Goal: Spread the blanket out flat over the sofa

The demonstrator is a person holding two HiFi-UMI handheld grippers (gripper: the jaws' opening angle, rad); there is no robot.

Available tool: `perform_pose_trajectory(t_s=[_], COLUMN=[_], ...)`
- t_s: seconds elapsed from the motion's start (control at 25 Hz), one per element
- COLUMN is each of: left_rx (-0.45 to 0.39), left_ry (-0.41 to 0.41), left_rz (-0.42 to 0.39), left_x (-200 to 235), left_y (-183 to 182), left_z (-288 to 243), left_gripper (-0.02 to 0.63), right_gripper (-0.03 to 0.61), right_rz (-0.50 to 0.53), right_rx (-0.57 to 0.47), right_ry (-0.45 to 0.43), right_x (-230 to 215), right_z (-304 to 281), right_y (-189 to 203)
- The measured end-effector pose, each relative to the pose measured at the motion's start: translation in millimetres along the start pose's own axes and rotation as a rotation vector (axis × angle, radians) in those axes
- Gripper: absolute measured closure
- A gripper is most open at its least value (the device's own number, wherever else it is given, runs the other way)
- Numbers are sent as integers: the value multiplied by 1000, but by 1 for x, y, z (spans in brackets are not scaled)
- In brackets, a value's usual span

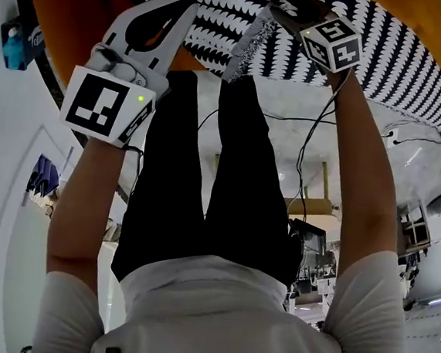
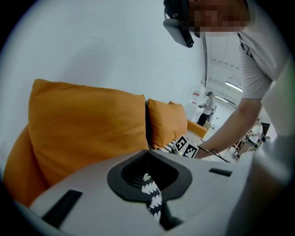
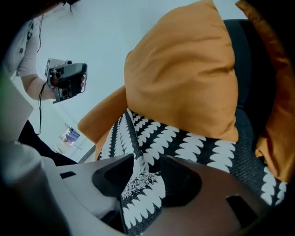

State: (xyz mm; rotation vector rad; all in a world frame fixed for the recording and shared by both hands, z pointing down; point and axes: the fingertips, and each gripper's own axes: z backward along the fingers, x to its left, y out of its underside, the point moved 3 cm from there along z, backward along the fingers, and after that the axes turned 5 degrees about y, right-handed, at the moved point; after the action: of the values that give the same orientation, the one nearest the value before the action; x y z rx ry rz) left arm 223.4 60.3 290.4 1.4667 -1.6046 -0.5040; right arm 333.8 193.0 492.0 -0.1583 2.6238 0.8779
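The left gripper (image 2: 150,186) is clamped on a thin strip of the blanket (image 2: 152,197), and most of that strip is hidden inside the jaws. The right gripper (image 3: 138,184) pinches a bunched edge. Beyond it the blanket lies on the sofa (image 1: 53,16) seat, its far edge hidden under an orange cushion (image 3: 184,73). In the head view the frame's top cuts the blanket off.
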Motion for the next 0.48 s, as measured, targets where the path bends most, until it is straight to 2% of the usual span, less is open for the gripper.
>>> perform_pose_trajectory(t_s=[0.28, 0.48], left_rx=[18, 44], left_ry=[-13, -22], left_rz=[7, 16], left_x=[7, 9], left_y=[17, 25], left_z=[-15, -21], left_gripper=[604, 603], right_gripper=[422, 519], right_rz=[0, 14], right_rx=[57, 78], right_ry=[-44, -38], right_x=[3, 9], right_z=[-17, -25], right_y=[27, 32])
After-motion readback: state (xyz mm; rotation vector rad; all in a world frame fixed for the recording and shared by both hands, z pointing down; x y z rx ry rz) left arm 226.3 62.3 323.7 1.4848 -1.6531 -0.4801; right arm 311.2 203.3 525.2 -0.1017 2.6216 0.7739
